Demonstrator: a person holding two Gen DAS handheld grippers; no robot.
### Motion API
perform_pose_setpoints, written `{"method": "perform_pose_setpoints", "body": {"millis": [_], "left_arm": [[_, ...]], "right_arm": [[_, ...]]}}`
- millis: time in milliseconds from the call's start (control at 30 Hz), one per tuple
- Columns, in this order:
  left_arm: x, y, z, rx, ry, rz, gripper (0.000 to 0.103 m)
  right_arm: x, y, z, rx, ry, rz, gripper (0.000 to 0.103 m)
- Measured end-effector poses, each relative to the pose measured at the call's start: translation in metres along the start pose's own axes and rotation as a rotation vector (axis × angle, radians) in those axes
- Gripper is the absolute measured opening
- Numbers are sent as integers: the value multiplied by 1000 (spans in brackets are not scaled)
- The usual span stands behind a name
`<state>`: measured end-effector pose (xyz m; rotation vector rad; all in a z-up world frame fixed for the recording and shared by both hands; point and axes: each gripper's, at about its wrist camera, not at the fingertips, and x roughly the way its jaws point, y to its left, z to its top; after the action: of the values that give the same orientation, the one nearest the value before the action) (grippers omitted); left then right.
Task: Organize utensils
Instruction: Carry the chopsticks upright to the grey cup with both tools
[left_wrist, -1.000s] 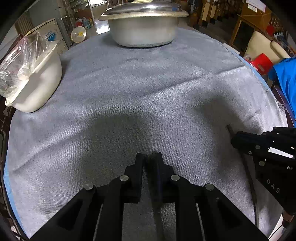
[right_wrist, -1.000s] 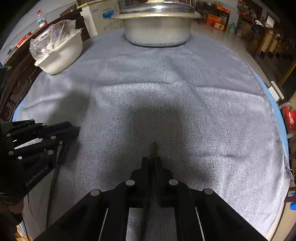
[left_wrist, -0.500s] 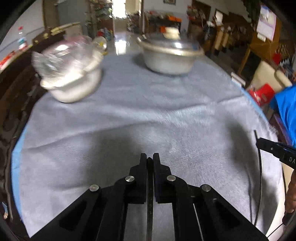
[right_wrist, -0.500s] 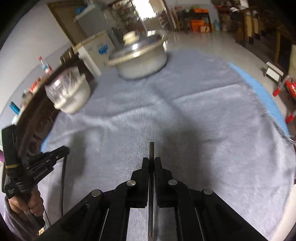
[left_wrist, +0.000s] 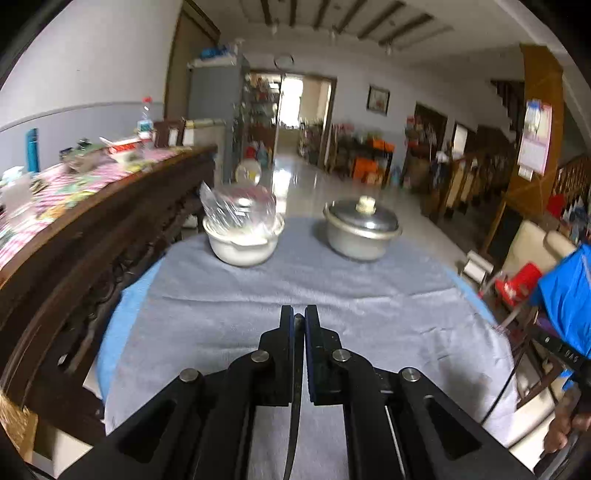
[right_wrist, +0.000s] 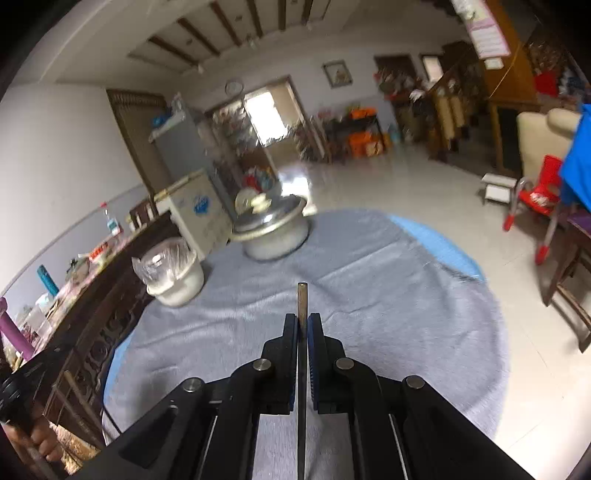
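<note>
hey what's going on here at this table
A person holds a hand-held gripper in each hand above a round table's grey cloth. The left hand-held gripper and the right hand-held gripper are each shut on a thin dark chopstick-like stick. A lidded metal pot and a white bowl sit at the far side.

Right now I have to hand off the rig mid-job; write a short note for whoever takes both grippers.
Left gripper: shut on a thin dark utensil, held above the grey cloth.
Right gripper: shut on a slim utensil whose tip pokes past the fingers.
White bowl with a plastic bag and lidded metal pot sit at the table's far side.
Done: both utensils picked up.
Left: set them down together; no holder is visible.
</note>
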<state>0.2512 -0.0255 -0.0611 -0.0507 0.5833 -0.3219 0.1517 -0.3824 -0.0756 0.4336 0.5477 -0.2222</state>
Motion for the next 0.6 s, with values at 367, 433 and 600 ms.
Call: {"method": "perform_pose_setpoints", "body": {"millis": [367,433,600], "left_arm": [[-85,-9,-15,-41,-141,-39,5],[-95,-10,-14,-56,-156,-63,5],[-116,-16,-13,-58,-183,-91,5]], "right_arm": [[-88,6,-11,22,-167,-19,6],[-99,10,-10,16,-184,-17,6],[-122,21,-12,-7,-211,-5,6]]}}
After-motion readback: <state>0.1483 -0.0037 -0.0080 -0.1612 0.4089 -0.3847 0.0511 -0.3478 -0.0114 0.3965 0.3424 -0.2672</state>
